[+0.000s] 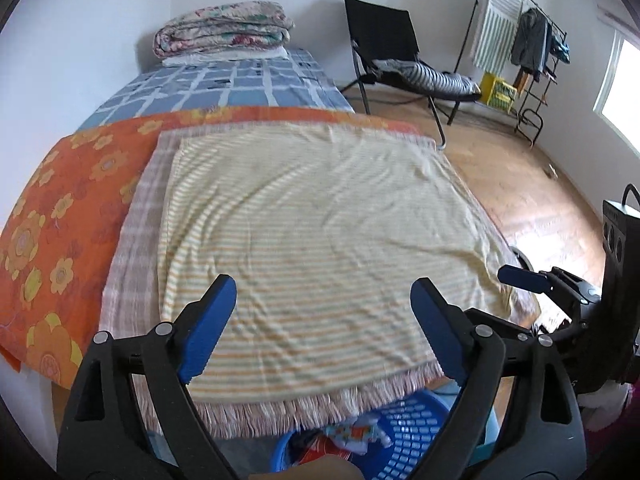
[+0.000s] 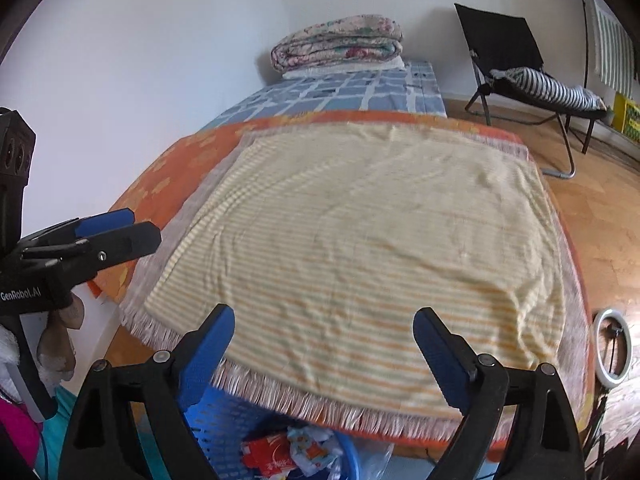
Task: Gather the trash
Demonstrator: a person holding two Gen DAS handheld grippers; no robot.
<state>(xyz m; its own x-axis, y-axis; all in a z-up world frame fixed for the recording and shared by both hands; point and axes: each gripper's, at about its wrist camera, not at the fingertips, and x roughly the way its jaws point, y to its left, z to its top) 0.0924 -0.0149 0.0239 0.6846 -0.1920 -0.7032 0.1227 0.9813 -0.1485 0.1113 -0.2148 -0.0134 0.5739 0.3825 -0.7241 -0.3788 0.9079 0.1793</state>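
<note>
In the left wrist view, the left gripper (image 1: 323, 320) hangs over the near end of a bed, and its blue fingers (image 1: 210, 322) stand wide apart with nothing between them. Under them lies a yellow striped towel (image 1: 312, 216) with a fringe, spread flat on an orange flowered sheet (image 1: 60, 216). Below the fringe, at the foot of the bed, stands a blue plastic basket (image 1: 404, 436); the trash (image 1: 352, 434), some crumpled printed wrappers, lies inside it. At the right edge the right gripper (image 1: 524, 280) shows from the side. Farther back are a folded quilt (image 1: 224, 28), a black folding chair (image 1: 384, 40) and a clothes rack (image 1: 532, 40).

In the right wrist view, the right gripper (image 2: 324, 354) is also above the towel's near edge, its fingers (image 2: 208, 354) spread wide and empty. The same blue basket (image 2: 224, 428) is below the fringe, with red and light blue wrappers (image 2: 296, 450) in it. The left gripper (image 2: 108, 224) comes in from the left edge; a ring light (image 2: 612, 350) stands at the right.
</note>
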